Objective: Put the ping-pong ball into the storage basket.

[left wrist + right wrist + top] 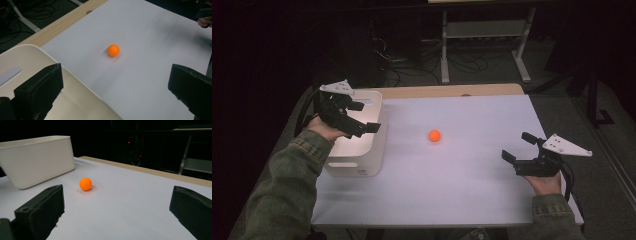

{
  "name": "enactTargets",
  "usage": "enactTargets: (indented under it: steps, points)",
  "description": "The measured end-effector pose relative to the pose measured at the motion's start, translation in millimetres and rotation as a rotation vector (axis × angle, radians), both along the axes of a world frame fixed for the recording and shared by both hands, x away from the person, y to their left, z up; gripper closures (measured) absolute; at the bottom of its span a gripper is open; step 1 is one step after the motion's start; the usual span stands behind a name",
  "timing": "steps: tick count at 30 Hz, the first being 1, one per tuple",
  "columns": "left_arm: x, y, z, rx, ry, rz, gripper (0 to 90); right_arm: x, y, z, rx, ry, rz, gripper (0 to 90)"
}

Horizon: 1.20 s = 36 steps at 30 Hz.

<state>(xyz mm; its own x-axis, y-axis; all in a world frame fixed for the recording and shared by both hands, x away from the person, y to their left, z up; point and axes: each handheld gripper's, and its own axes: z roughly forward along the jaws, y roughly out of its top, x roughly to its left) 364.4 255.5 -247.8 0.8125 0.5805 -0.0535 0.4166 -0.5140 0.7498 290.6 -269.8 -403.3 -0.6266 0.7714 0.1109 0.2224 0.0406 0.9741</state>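
Note:
An orange ball (434,135) lies on the white table top (462,175), near its middle; it also appears as the ball (113,50) and the ball (85,184) in the gripper views. A white bin (362,155) stands at the table's left edge. My left gripper (366,117) hovers over the bin's rim (75,82), open and holding nothing, its jaws wide apart. My right gripper (517,146) sits low at the right side of the table, open, pointing toward the ball with nothing between its jaws. The ball lies apart from both grippers.
A strip of bare wood (452,91) runs along the table's far edge. Behind the table stand a white metal frame (484,30) and tangled cables (412,65) on the dark floor. The bin's side wall (37,162) stands left of the ball.

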Motion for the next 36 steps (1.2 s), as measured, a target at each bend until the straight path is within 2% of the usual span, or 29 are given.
enactTargets:
  steps: [4, 5, 10, 24, 29, 31, 36]
  points:
    - [3.9, -4.4, 1.0, 0.024, 0.026, -0.031, 0.0, -0.3, -0.3, 0.0, 0.001, 0.001, -0.001, 0.0]
    - [6.3, -7.0, 0.8, 0.042, 0.036, -0.037, 0.0, -0.3, -0.2, 0.1, 0.001, 0.000, 0.001, 0.0]
    - [11.0, -11.2, 1.7, 0.050, 0.052, -0.050, 0.0, -0.3, 0.0, -0.1, 0.000, 0.002, 0.004, 0.0]
    - [28.1, -30.0, 3.5, 0.116, 0.103, -0.103, 0.0, -0.1, 0.2, -0.8, 0.008, 0.011, 0.007, 0.0]
    - [32.5, -38.6, 2.7, 0.149, 0.112, -0.116, 0.0, 0.0, 0.5, -1.1, 0.007, 0.013, 0.009, 0.0]
    - [33.5, -40.8, 3.5, 0.162, 0.103, -0.120, 0.0, -0.1, 0.6, -1.1, 0.008, 0.014, 0.011, 0.0]
    - [36.7, -45.1, 4.8, 0.178, 0.104, -0.127, 0.0, 0.0, 0.1, -1.5, 0.011, 0.014, 0.012, 0.0]
